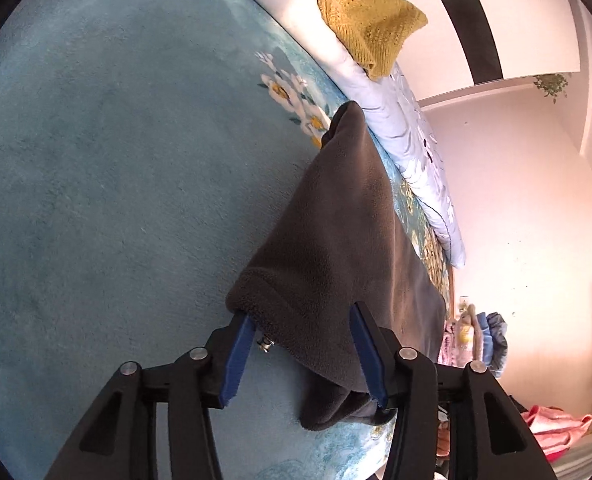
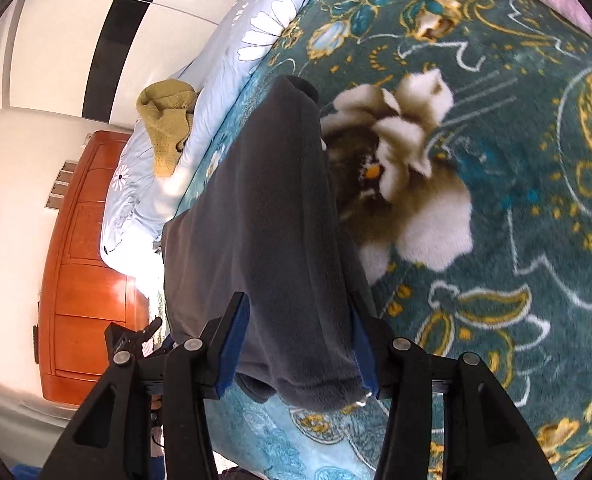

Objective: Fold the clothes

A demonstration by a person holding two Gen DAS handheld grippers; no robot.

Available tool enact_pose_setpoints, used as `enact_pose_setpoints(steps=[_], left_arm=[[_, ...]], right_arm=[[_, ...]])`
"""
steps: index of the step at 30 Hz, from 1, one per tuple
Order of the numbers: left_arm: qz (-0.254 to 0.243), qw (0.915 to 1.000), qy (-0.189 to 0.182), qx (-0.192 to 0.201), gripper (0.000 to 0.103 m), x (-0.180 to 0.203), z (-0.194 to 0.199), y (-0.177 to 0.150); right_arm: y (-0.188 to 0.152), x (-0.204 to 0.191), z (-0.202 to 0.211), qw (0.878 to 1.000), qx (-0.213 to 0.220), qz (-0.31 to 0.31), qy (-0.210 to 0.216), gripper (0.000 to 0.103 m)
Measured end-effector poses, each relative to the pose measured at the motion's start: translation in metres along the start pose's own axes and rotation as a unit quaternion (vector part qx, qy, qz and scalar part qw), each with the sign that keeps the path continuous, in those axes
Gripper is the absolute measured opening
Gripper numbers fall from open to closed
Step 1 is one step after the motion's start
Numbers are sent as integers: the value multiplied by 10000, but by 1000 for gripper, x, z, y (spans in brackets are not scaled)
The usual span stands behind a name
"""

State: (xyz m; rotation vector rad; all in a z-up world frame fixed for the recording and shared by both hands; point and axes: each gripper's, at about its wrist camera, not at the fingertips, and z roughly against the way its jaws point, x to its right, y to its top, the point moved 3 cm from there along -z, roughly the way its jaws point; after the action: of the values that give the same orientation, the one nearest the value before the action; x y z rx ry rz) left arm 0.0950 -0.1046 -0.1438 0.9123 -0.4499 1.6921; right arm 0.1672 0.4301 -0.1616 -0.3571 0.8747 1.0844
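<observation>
A dark grey fleece garment [image 1: 336, 240] lies stretched along the teal floral blanket [image 1: 115, 160] on the bed. My left gripper [image 1: 302, 354] has its blue-padded jaws spread wide with the garment's near hem bunched between them. In the right wrist view the same grey garment [image 2: 263, 220] runs away from me, and my right gripper [image 2: 298, 350] is also spread wide around its near end, which droops over the blanket's edge. The fabric fills both gaps, so I cannot tell how firmly it is pinched.
A mustard knitted sweater [image 1: 368, 20] lies on a light blue floral quilt [image 1: 416, 148] at the far side of the bed. A wooden cabinet [image 2: 83, 260] stands by the wall. Piled clothes [image 1: 476, 340] and a pink cloth [image 1: 556, 428] lie beyond the bed.
</observation>
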Motion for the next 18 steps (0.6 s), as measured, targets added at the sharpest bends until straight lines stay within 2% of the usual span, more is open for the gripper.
enact_pose_setpoints(steps=[3,7,10,11,15,18], left_arm=[[73,10000,-15,-37,54,-19,11,9],[303,9995,-131,8,55,-18,5,8],[240,9997,-77,-45,55,-14,2,10],[209,9997,-28,-138,55,-12,1,10],[87,9993,59,-364,55,-12,1,11],[83,9999,80,-35,57,-19,21,15]], right_arm=[[-13,2,-1,9999,-5,-46,157,51],[-22,-2,-5,9995,95,-79,276,49],[-21,-10,-7,9994,158,-35,301,28],[-22,-10,-6,9994,163,-67,301,26],[-21,-13,3,9993,281,-46,240,21],[-19,-16,3,9994,269,-3,221,21]])
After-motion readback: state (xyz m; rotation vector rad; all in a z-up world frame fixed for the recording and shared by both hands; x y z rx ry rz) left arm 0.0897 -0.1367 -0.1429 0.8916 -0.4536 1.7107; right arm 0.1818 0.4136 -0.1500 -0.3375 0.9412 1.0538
